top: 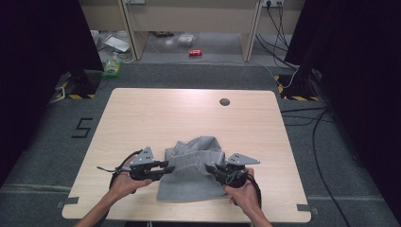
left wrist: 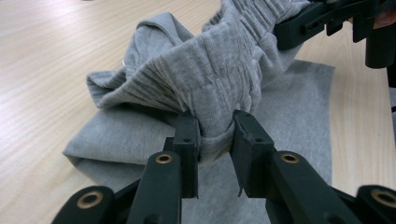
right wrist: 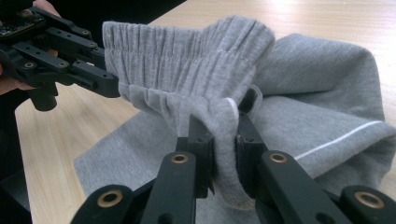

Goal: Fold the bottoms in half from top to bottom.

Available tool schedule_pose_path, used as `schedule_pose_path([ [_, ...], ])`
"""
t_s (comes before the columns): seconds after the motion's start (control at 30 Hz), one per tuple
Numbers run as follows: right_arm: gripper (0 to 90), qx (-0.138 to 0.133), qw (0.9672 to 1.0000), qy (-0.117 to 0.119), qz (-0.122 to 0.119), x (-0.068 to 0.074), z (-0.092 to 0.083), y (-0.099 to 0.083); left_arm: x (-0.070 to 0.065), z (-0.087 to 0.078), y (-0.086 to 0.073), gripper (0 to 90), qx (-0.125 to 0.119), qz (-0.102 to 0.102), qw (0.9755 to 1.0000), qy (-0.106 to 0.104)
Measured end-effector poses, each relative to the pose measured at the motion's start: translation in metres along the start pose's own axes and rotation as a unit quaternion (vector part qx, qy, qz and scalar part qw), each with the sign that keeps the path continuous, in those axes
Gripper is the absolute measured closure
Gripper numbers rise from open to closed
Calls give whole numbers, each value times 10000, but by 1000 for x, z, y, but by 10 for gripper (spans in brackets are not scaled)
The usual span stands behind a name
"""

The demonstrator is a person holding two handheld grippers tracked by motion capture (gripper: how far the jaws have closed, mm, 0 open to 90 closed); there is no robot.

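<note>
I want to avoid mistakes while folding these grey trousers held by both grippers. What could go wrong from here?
1. The left gripper pinches only a small bunch of the ribbed waistband, so the cloth might slip out under a pull.
2. The right gripper also holds a narrow fold; uneven pulling may skew the fold.
3. The grey trousers lie near the table front edge and could slide off.

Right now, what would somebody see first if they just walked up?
A grey garment lies crumpled at the near edge of the wooden table. Its ribbed waistband is pinched from both sides: the left hand-held gripper clamps one part, the right hand-held gripper another, so the band stands up between them. Far behind on the floor is a small red can.
</note>
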State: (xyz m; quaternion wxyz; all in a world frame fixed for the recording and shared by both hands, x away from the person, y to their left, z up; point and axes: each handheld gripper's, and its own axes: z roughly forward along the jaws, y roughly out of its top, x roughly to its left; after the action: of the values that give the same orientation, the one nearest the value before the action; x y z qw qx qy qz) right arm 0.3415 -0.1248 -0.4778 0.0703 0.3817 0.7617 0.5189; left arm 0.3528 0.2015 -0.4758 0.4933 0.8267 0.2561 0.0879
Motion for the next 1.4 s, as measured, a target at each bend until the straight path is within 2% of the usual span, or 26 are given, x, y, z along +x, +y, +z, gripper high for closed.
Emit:
schedule_pose_path([
  [0.17, 740, 76, 10000, -27, 13, 3, -5, -4, -2, 1, -6, 687, -17, -157, 9998, -124],
  [0.3, 685, 94, 9999, -88, 15, 3, -11, -6, -4, 0, -9, 623, -26, -250, 9995, -210],
  [0.47, 637, 146, 9999, -86, -9, 5, -19, -11, -5, -7, -10, 596, -82, -267, 9993, -233],
  [0.7, 611, -28, 9998, -176, -61, 7, -33, -8, 2, -15, -11, 576, -212, -495, 9984, -167],
  [0.8, 609, -43, 9998, -179, -55, 7, -32, -5, 5, -16, -12, 567, -195, -586, 9981, -63],
  [0.9, 613, -32, 9998, -198, -71, 6, -29, 0, 12, -16, -14, 537, -53, -694, 9975, 104],
  [1.0, 622, 76, 9996, -264, -104, 1, -22, 7, 22, -16, -19, 505, 86, -876, 9954, 381],
  [1.1, 639, 329, 9990, -260, -122, -4, -10, 12, 31, -15, -27, 480, 248, -997, 9928, 612],
  [1.23, 682, 594, 9981, -98, -159, -5, 6, 10, 39, -13, -35, 453, 473, -998, 9901, 861],
  [1.4, 728, 821, 9960, 199, -283, 12, 5, -4, 42, -14, -39, 446, 599, -922, 9888, 1012],
])
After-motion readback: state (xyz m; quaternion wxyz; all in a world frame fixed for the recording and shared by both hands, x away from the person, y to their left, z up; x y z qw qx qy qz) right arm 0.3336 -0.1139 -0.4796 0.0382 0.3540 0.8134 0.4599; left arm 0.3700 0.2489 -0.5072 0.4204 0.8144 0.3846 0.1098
